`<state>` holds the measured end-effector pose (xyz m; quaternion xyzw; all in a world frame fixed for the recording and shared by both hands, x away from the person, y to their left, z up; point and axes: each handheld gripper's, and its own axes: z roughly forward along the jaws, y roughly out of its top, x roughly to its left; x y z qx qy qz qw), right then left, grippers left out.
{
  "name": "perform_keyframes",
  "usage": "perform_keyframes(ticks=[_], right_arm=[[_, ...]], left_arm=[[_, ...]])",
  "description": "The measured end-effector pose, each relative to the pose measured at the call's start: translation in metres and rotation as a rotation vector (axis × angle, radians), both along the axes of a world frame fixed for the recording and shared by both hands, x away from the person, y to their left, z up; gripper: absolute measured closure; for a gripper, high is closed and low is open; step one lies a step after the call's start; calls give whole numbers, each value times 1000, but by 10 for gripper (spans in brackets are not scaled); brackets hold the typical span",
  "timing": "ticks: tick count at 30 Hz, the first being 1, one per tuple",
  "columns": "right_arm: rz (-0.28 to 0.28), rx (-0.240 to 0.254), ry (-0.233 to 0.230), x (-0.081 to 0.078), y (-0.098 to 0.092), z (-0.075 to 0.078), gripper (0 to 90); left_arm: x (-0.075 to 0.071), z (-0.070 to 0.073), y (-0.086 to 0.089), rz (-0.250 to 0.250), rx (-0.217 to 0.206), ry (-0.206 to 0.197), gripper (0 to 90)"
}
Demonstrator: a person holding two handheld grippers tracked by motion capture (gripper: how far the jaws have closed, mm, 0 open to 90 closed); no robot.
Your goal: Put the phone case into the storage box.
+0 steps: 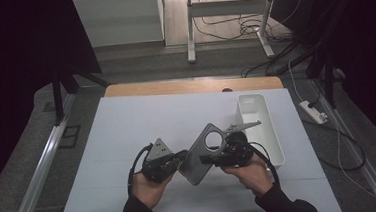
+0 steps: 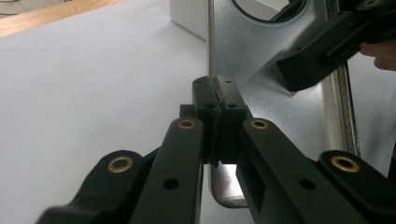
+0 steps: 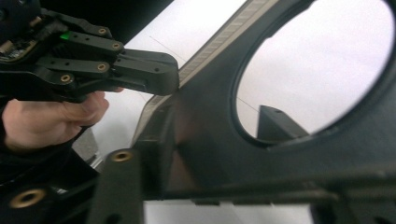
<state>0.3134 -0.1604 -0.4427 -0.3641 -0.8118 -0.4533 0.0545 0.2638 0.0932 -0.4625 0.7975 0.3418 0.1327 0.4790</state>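
High view: a white mat (image 1: 128, 135) covers the table, with a white oblong bin (image 1: 274, 145) at its right edge. Above the mat, a grey metal plate with a round hole (image 1: 202, 157) is held between both tools, probably to steady or transfer it. The left gripper (image 1: 177, 159) pinches its left edge firmly; the right gripper (image 1: 205, 159) straddles the plate beside the hole, though whether its pads press on it I cannot tell.

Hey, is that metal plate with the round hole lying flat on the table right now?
No, the metal plate is held up off the white table between both grippers.

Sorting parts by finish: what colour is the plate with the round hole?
Silvery grey metal plate, clearest in the left gripper view.
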Motion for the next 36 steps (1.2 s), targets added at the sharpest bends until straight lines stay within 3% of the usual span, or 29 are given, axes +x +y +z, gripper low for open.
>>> perform_keyframes(ticks=[3, 9, 16, 17, 26, 28, 32, 36], right_arm=[[5, 45, 26, 1, -2, -1, 604], [7, 109, 74, 3, -5, -3, 706], [-4, 161, 123, 5, -7, -5, 755], [-8, 176, 150, 6, -9, -7, 767], [-37, 228, 226, 9, -12, -11, 850], [-37, 227, 225, 8, -12, -10, 850], [-33, 214, 212, 7, -12, -9, 850], [-25, 189, 176, 5, -13, -7, 850]], left_arm=[[-1, 0, 0, 0, 1, -8, 889], [-2, 0, 0, -1, 2, -17, 889], [-1, -2, 0, -12, 1, -18, 887], [-1, -2, 1, -17, 2, -16, 886], [-3, -2, -3, -45, 38, -13, 864], [-2, -2, -2, -55, 43, -2, 847], [0, -1, -1, -39, 44, 5, 643], [6, -4, 4, -38, 34, 41, 443]])
